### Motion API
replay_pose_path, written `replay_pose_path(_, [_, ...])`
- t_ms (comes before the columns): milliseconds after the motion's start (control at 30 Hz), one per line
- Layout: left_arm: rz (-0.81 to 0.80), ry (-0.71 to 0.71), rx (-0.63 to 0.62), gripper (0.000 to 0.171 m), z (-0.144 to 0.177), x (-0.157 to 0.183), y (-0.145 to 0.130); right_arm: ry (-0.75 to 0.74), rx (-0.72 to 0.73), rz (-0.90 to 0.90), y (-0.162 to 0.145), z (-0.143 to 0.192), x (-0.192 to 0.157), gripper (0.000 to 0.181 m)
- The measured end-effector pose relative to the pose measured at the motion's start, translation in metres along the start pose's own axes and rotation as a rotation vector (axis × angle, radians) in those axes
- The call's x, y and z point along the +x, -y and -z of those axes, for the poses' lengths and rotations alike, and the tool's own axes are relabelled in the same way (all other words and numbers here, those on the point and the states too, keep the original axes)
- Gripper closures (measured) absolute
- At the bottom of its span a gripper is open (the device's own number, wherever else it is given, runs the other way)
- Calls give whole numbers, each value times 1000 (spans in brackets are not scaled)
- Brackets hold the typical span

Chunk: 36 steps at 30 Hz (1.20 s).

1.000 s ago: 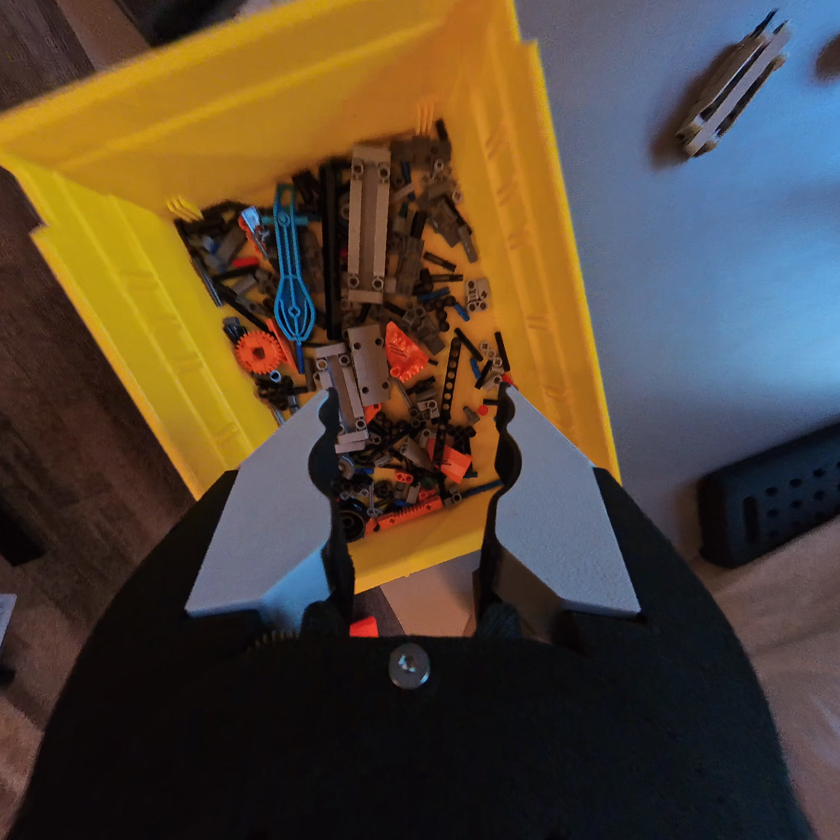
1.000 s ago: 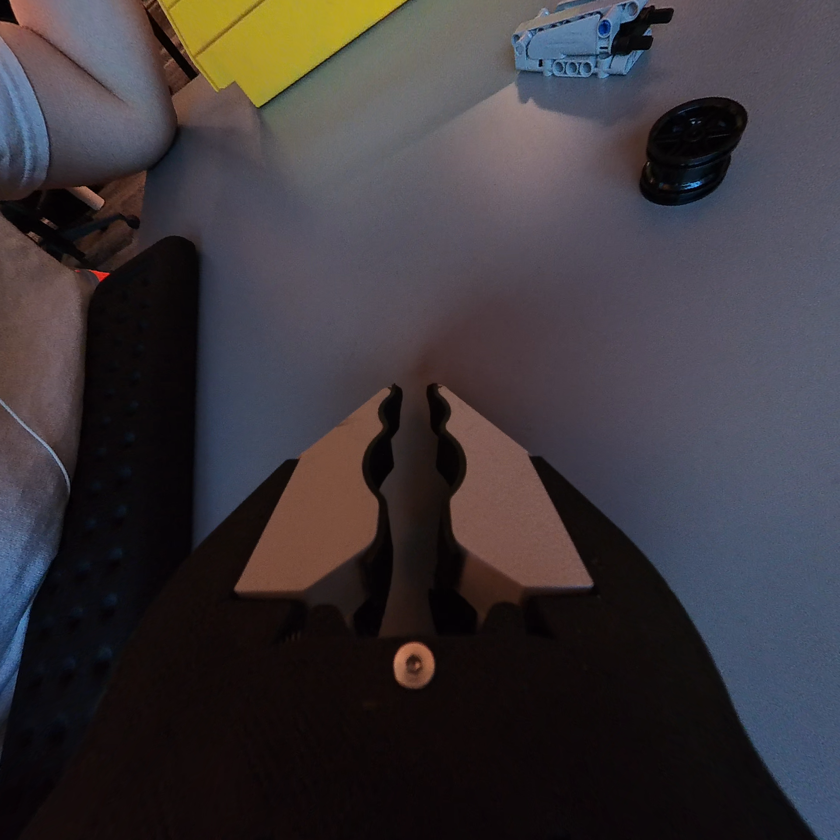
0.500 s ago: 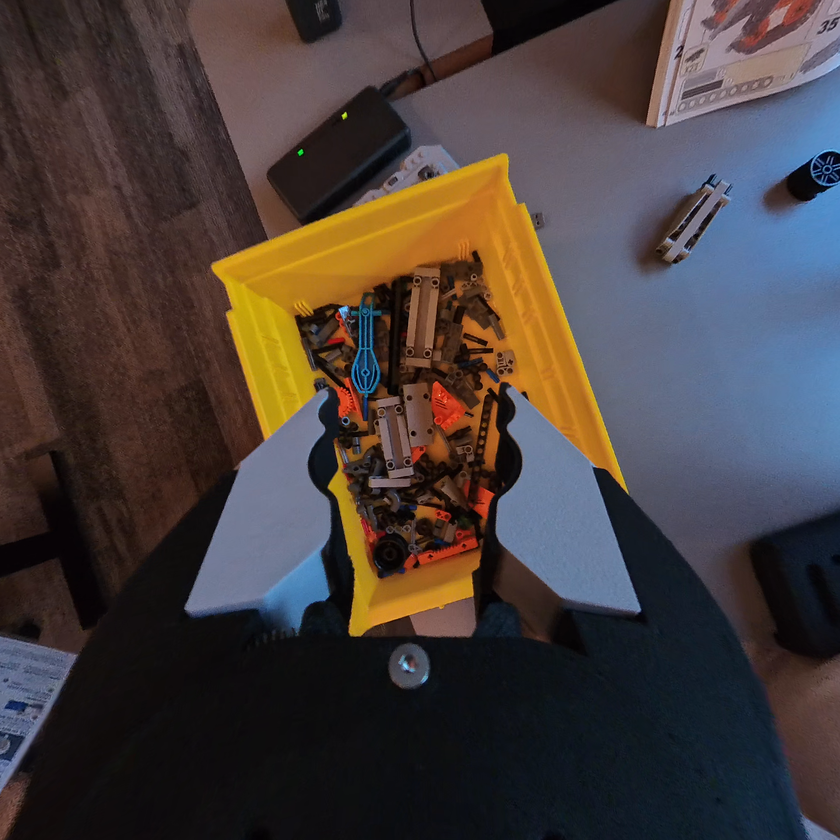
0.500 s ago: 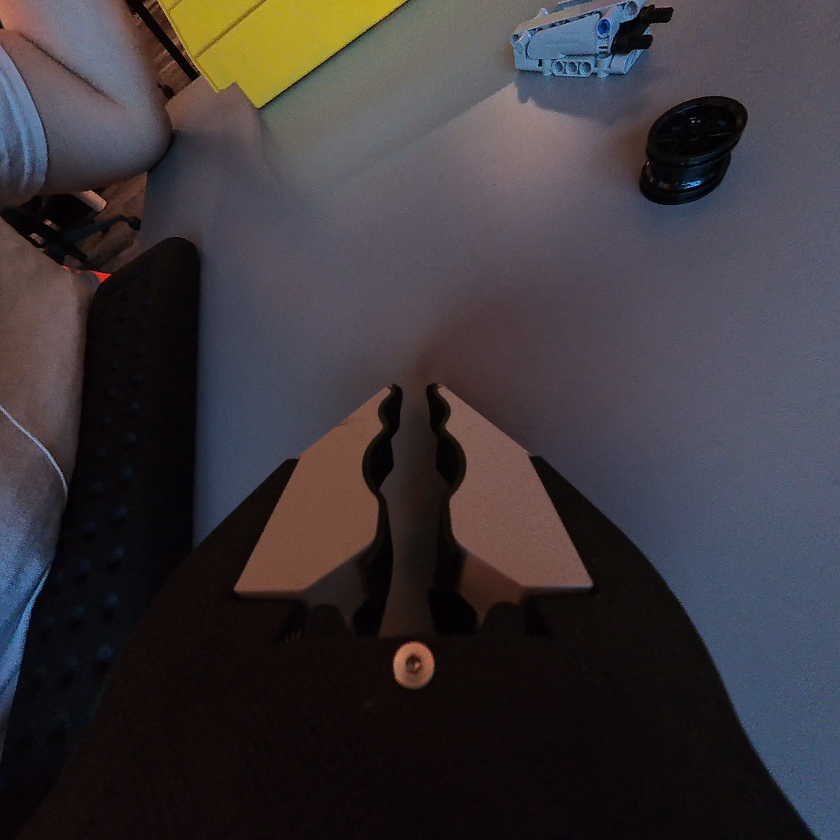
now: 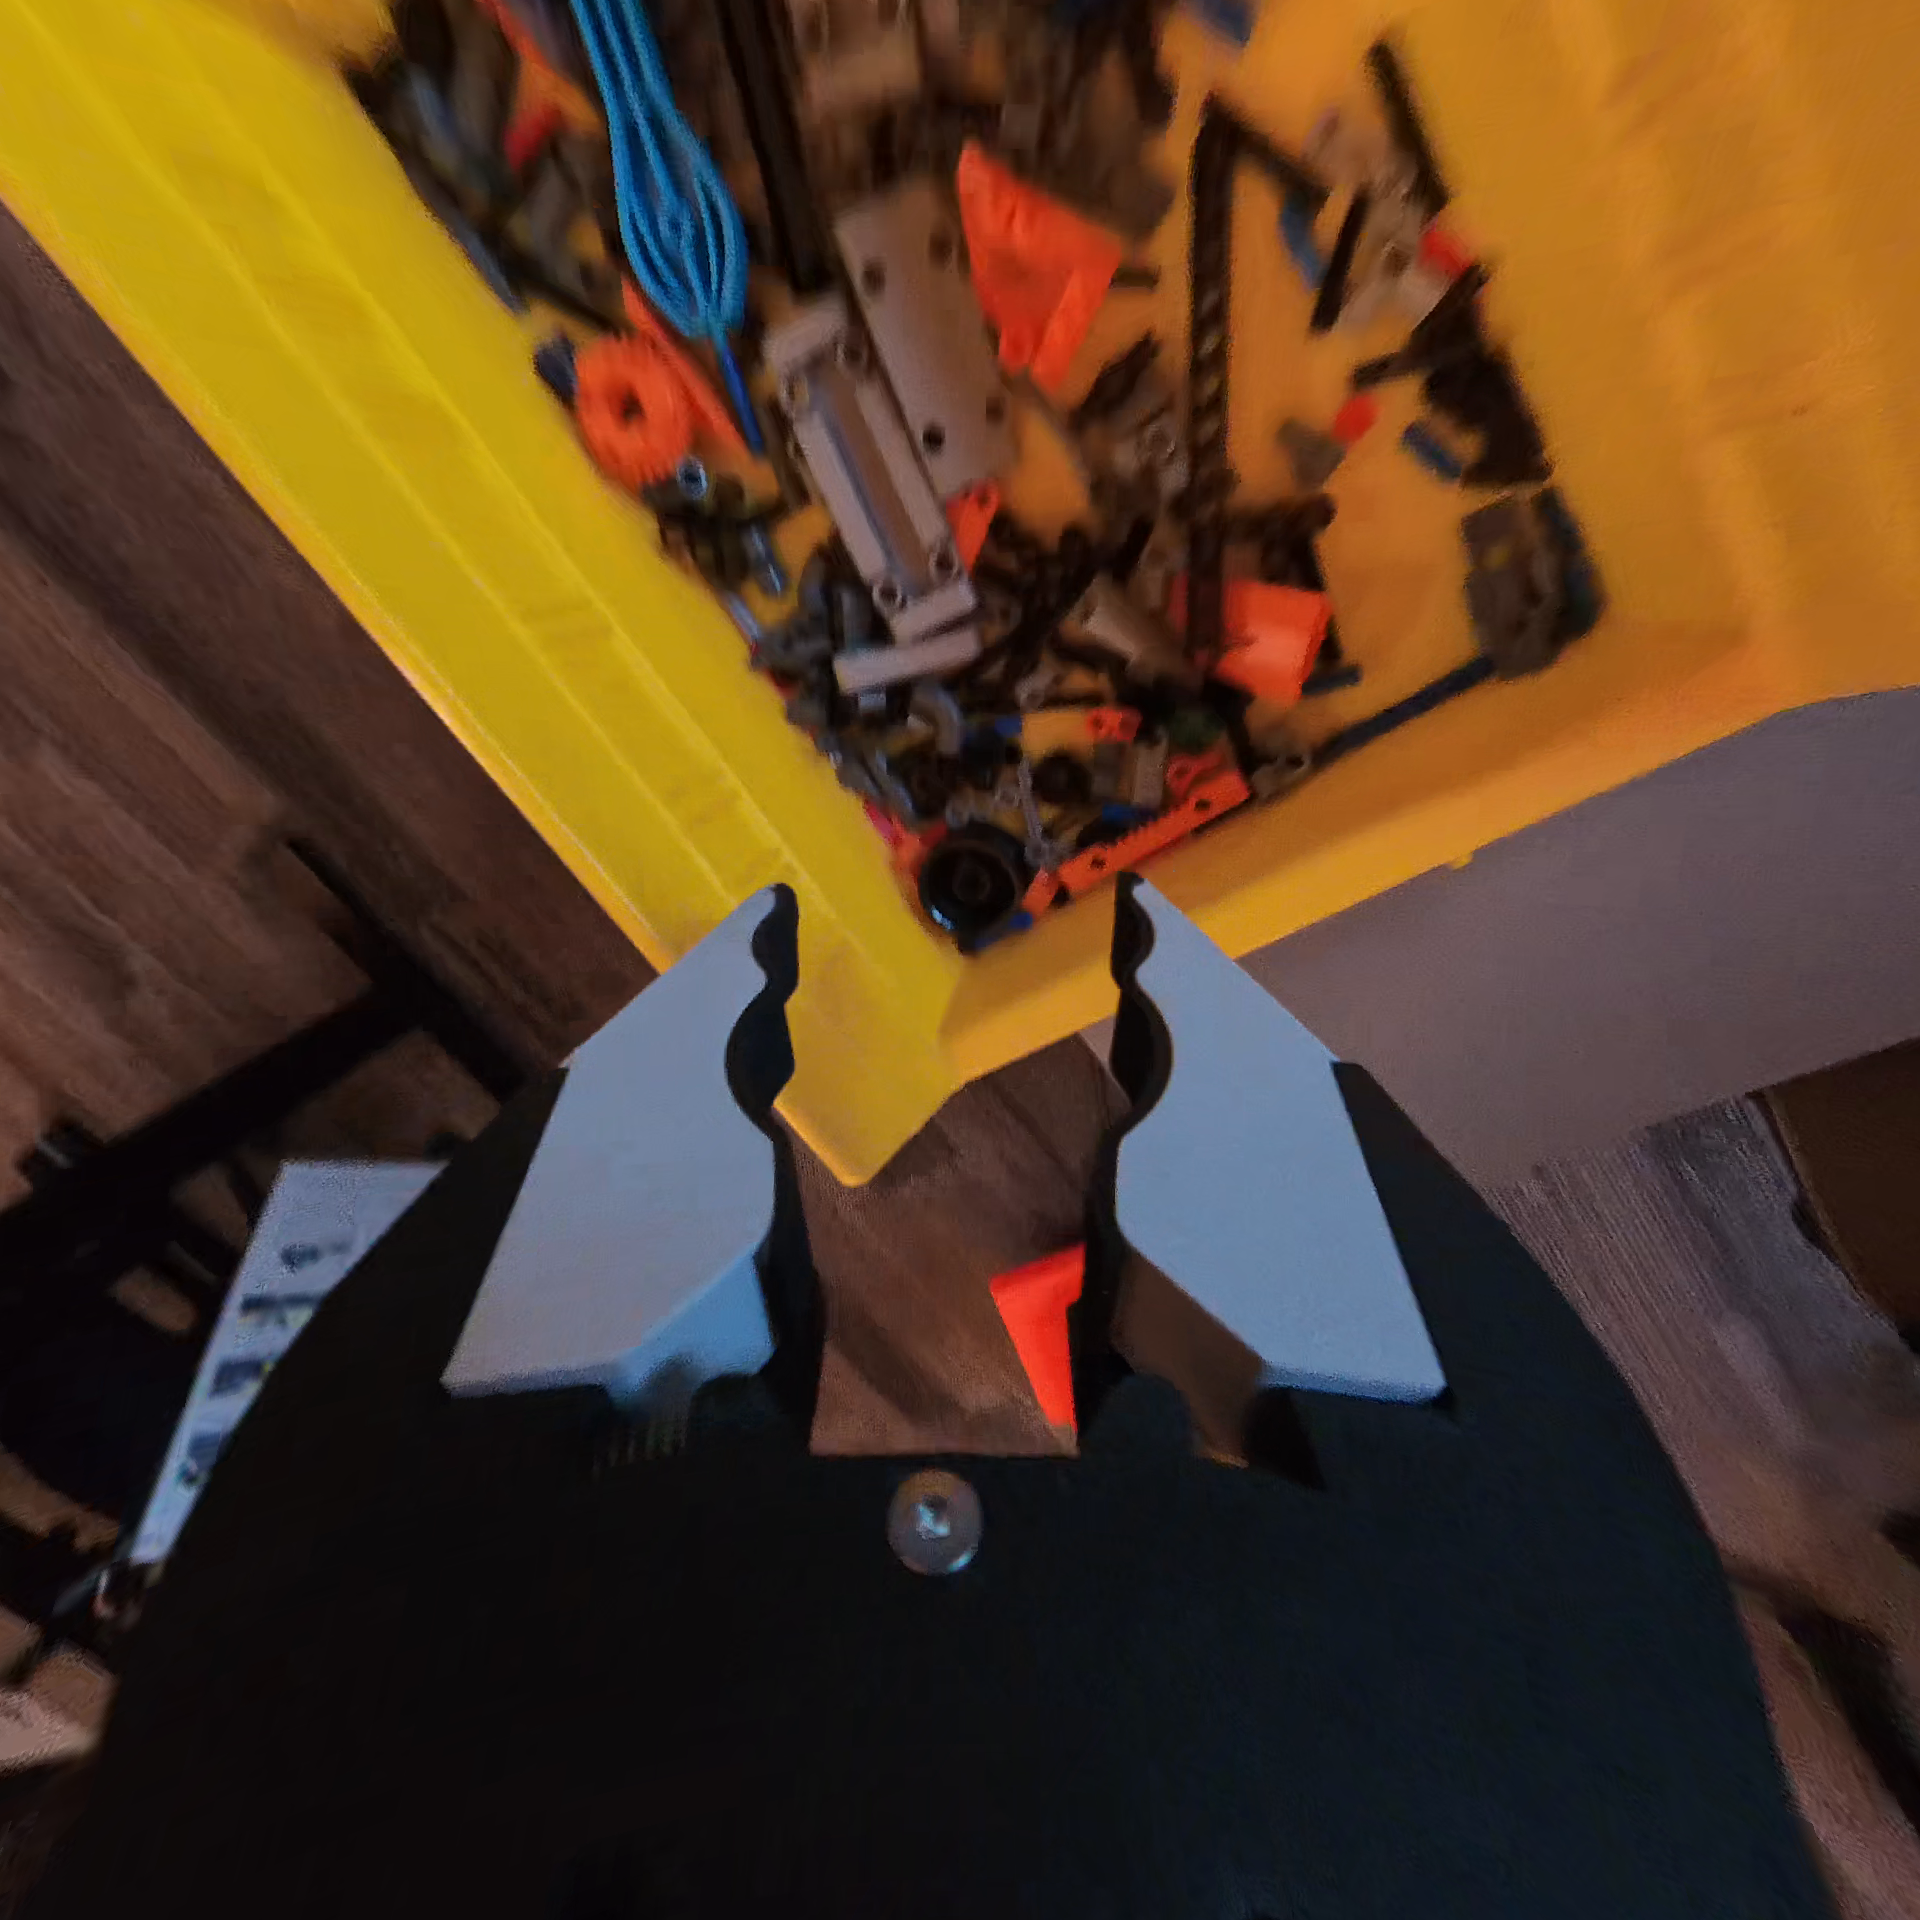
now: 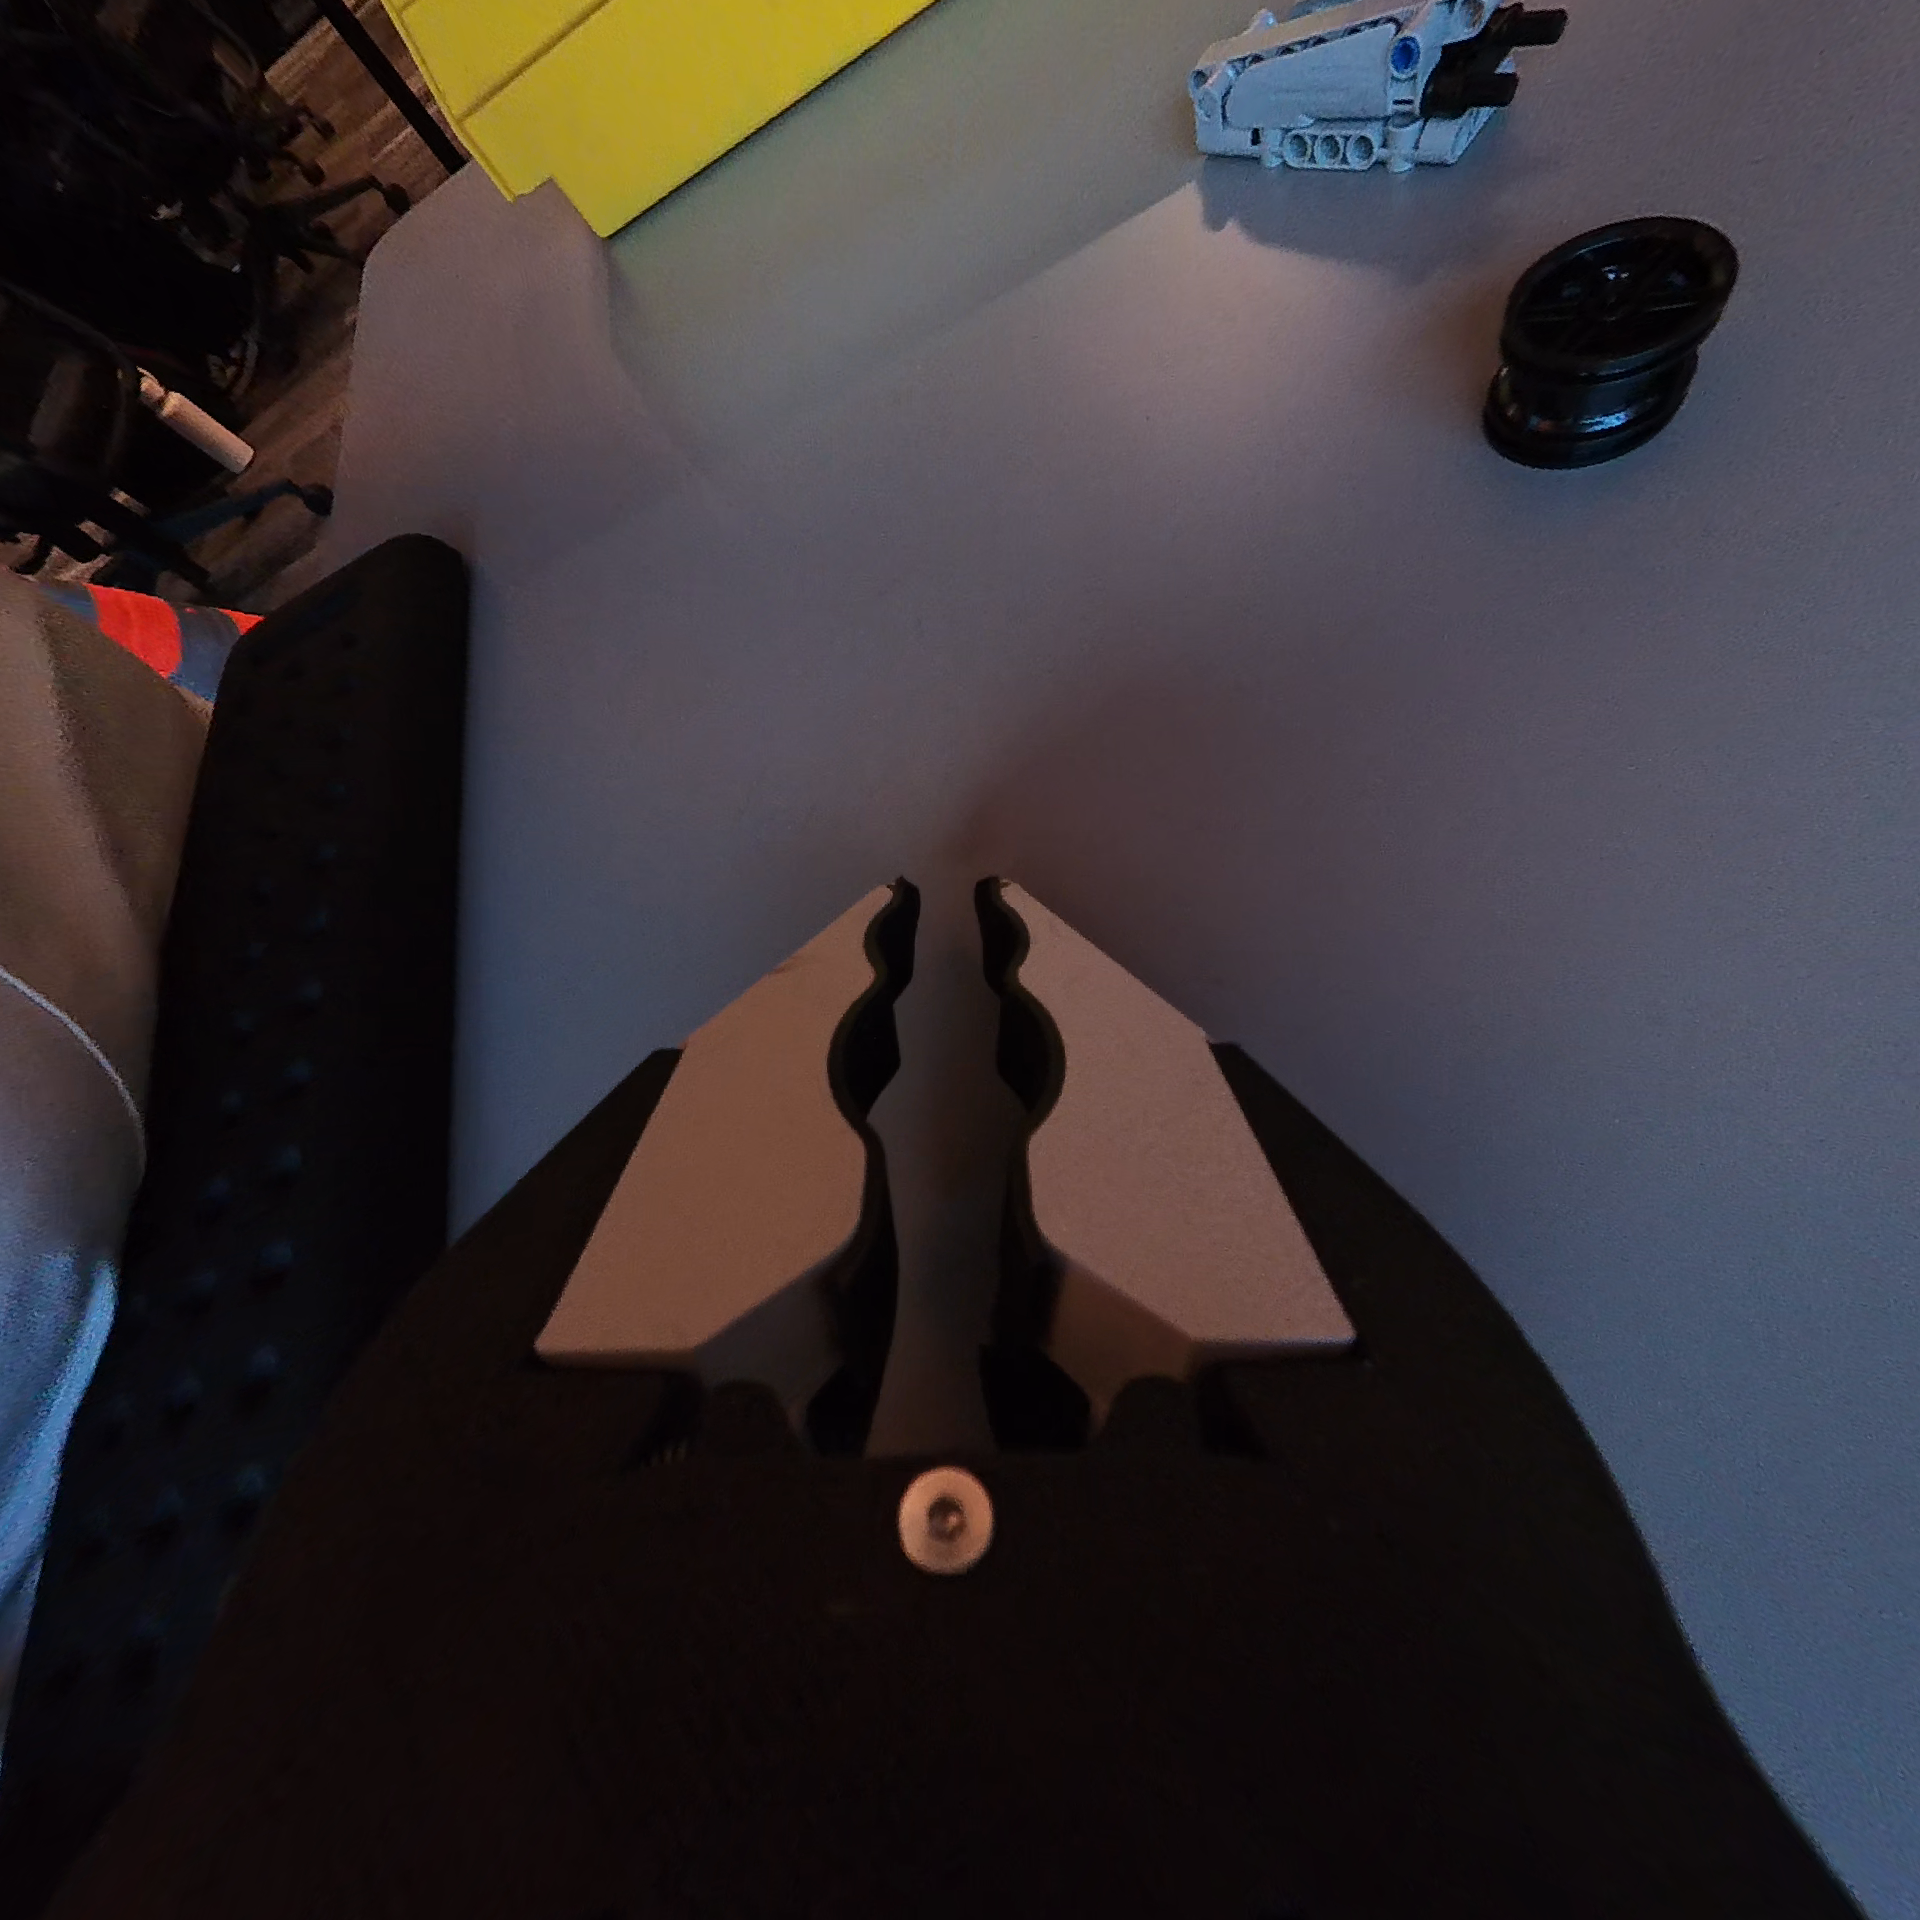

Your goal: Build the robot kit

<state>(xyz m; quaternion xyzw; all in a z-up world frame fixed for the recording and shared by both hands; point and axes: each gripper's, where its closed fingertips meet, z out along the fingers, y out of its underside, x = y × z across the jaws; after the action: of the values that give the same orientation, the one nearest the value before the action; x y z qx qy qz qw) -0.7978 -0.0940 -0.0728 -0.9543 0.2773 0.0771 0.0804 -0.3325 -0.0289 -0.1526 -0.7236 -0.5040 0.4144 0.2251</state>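
Observation:
In the left wrist view a yellow bin point(image 5: 436, 436) holds several small building pieces: grey beams point(image 5: 914, 353), an orange gear point(image 5: 632, 407), a blue net-like piece point(image 5: 675, 208), orange panels, black pins. The picture is motion-blurred. My left gripper point(image 5: 951, 899) is open and empty, just over the bin's near left corner, which lies between the jaws. My right gripper point(image 6: 945, 888) is shut to a narrow slit with nothing in it, low over the bare grey table point(image 6: 1143, 623). A grey-white built assembly point(image 6: 1351, 94) and a black wheel point(image 6: 1610, 343) lie far ahead to its right.
The bin's corner point(image 6: 644, 94) overhangs the table's left edge above wood floor point(image 5: 208, 727). A black perforated pad point(image 6: 312, 1039) lies along the table's left side beside a person's limb point(image 6: 62, 831). A printed leaflet point(image 5: 260, 1299) lies low left. An unidentified orange patch point(image 5: 1039, 1330) shows between the left jaws. About 50 centimeters separates my left fingertips from my right. My left tips are about 45 centimeters from the black wheel point(image 6: 1610, 343), my right tips only 12 centimeters. The grey-white built assembly point(image 6: 1351, 94) lies around 20 centimeters away from my right fingertips.
The left gripper rose high above the bin, then dropped close to its near left corner, still open. The right gripper has not moved. The person's arm left the right view's top left.

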Motion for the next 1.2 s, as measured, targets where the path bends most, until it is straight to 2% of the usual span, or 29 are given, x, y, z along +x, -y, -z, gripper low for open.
replay_pose_path(67, [34,-37,-83,118,-12,-1,-11,0,-2,6,0,-1,-1,169])
replay_pose_path(100, [60,-56,-110,127,-17,-2,-12,0,-2,8,0,-1,-1,169])
replay_pose_path(200, [151,-133,-153,127,-32,-1,-8,6,-6,14,-1,-2,-4,169])
replay_pose_path(300, [201,-149,-205,124,-44,-4,-6,12,-9,19,-1,-2,-6,168])
replay_pose_path(467, [132,-109,-345,132,-57,-4,-16,24,-11,16,-2,-3,-8,168])
replay_pose_path(533, [152,-156,-349,147,-61,4,-13,28,-12,15,-2,-4,-9,169])
replay_pose_path(733, [199,-160,-455,135,-74,5,-26,33,-12,12,-2,-4,-10,169])
replay_pose_path(767, [200,-159,-478,140,-76,4,-29,36,-12,7,-1,-4,-10,169])
replay_pose_path(800, [196,-161,-485,144,-78,3,-30,38,-11,4,-1,-3,-10,169])
replay_pose_path(1000, [279,-223,-508,142,-84,7,-26,36,-11,4,-1,-3,-9,169])
replay_pose_path(1067, [349,-268,-504,130,-84,11,-23,37,-11,2,-1,-3,-10,169])
replay_pose_path(1200, [359,-248,-506,145,-86,8,-25,38,-12,6,-1,-4,-10,169])
